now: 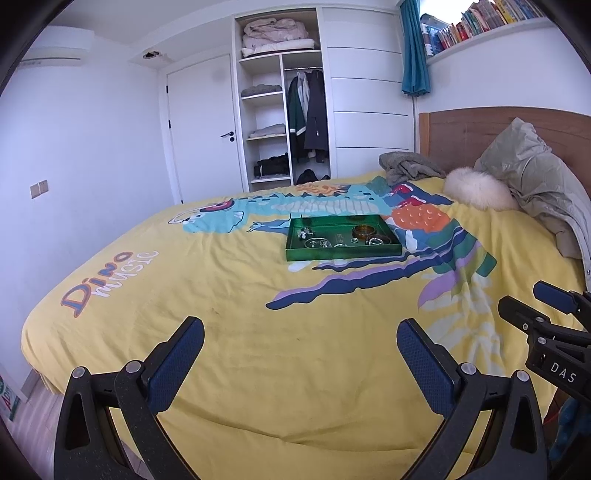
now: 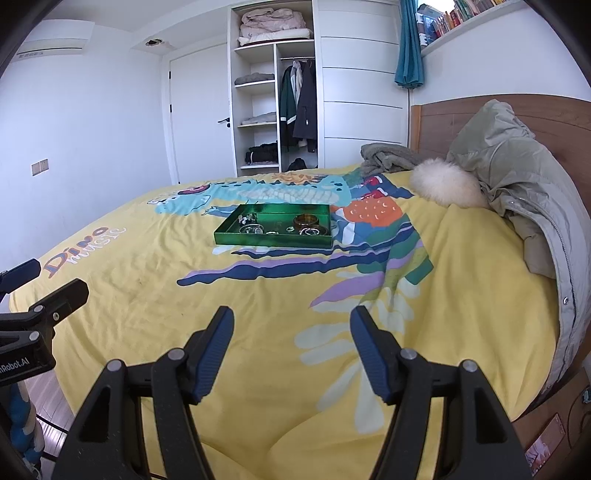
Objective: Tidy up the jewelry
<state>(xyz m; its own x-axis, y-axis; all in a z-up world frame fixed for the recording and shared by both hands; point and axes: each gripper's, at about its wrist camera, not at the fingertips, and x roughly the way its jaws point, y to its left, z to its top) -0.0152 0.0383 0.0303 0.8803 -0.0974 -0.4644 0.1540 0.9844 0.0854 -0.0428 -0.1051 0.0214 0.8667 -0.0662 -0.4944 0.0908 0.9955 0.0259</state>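
Both tongs, left tongs (image 1: 301, 354) and right tongs (image 2: 291, 347), gape wide, empty, over the bed (image 1: 229, 295). Green tray (image 1: 343, 254) with jewelry (image 1: 364, 232) sits well ahead.

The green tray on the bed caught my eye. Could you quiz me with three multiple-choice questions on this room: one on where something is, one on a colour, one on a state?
1. Where is the green tray?
A. on the yellow bedspread
B. on a wardrobe shelf
C. on the floor

2. What colour is the curtain?
A. red
B. teal blue
C. white

3. How do the jaws of the right gripper stand?
A. shut on a ring
B. shut on nothing
C. open, holding nothing

Answers:
1 A, it sits on the printed bedspread.
2 B, teal fabric hangs by the bookshelf.
3 C, only bedspread shows between the jaws.
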